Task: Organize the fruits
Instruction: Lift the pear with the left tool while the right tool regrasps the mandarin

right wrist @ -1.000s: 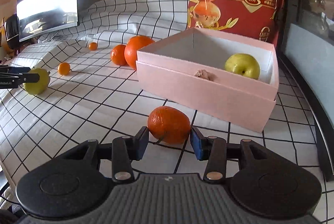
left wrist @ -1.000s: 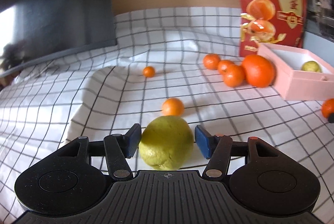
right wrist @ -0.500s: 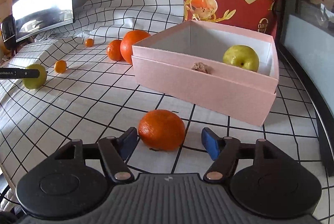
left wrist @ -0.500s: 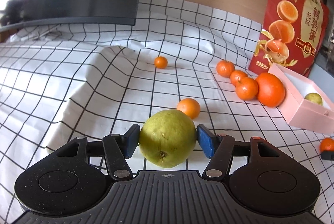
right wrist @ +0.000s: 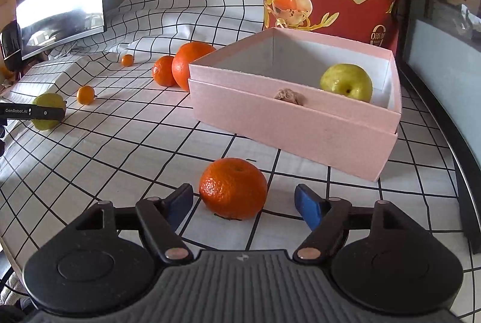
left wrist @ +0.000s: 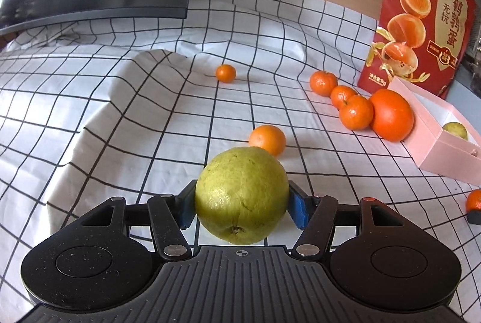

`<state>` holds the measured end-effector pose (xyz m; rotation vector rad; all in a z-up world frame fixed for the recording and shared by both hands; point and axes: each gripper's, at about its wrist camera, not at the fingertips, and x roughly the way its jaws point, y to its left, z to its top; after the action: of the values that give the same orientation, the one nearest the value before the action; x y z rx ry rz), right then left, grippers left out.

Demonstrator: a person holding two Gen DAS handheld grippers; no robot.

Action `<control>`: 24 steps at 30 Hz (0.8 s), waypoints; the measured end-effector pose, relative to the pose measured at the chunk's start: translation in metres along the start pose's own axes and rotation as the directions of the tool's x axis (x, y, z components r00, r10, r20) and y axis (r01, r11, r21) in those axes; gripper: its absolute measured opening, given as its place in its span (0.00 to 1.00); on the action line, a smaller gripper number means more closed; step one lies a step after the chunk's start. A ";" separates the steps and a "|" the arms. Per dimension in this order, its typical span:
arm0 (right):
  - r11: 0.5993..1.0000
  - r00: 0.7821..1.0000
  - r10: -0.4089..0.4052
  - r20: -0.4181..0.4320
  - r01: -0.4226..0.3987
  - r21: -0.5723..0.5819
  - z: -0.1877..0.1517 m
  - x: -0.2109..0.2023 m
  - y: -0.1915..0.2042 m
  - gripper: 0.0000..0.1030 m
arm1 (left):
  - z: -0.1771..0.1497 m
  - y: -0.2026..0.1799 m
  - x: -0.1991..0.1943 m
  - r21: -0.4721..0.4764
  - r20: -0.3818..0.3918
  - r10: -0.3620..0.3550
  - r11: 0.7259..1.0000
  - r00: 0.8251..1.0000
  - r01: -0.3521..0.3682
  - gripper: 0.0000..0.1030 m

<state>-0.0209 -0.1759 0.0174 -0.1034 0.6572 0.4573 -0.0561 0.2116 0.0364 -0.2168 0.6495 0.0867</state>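
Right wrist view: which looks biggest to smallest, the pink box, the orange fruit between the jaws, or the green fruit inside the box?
1. Pink box.
2. Orange fruit, though its nearness to the camera flatters it.
3. Green fruit, which sits farther back, so the true order of the two fruits is unsure.

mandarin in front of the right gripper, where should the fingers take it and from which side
Grip the mandarin across its widest middle, coming in low from the near side. It sits on the cloth stem up, slightly flattened, so the round flanks suit the pads. The right gripper, jaws just opened, already straddles it without touching.
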 end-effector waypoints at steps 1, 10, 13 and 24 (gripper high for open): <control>1.000 1.000 0.000 -0.001 0.000 -0.001 0.000 0.000 0.000 0.74 | 0.000 0.000 -0.001 -0.015 0.001 -0.008 1.000 1.000 0.008 0.63; 1.000 1.000 -0.003 -0.004 0.003 0.002 0.000 0.001 0.002 0.77 | 0.001 -0.062 -0.023 0.062 0.054 -0.269 0.962 0.962 0.266 0.63; 1.000 1.000 -0.008 -0.002 0.008 0.011 0.000 0.001 0.000 0.78 | -0.007 -0.100 -0.017 0.108 0.041 -0.368 0.926 0.929 0.362 0.63; 1.000 1.000 0.001 -0.002 -0.001 0.027 -0.001 0.001 -0.004 0.81 | -0.033 -0.166 0.006 0.174 0.002 -0.430 0.889 0.903 0.423 0.64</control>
<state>-0.0190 -0.1794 0.0163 -0.0784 0.6649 0.4490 -0.0468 0.0425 0.0358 -0.1887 0.5525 -0.3886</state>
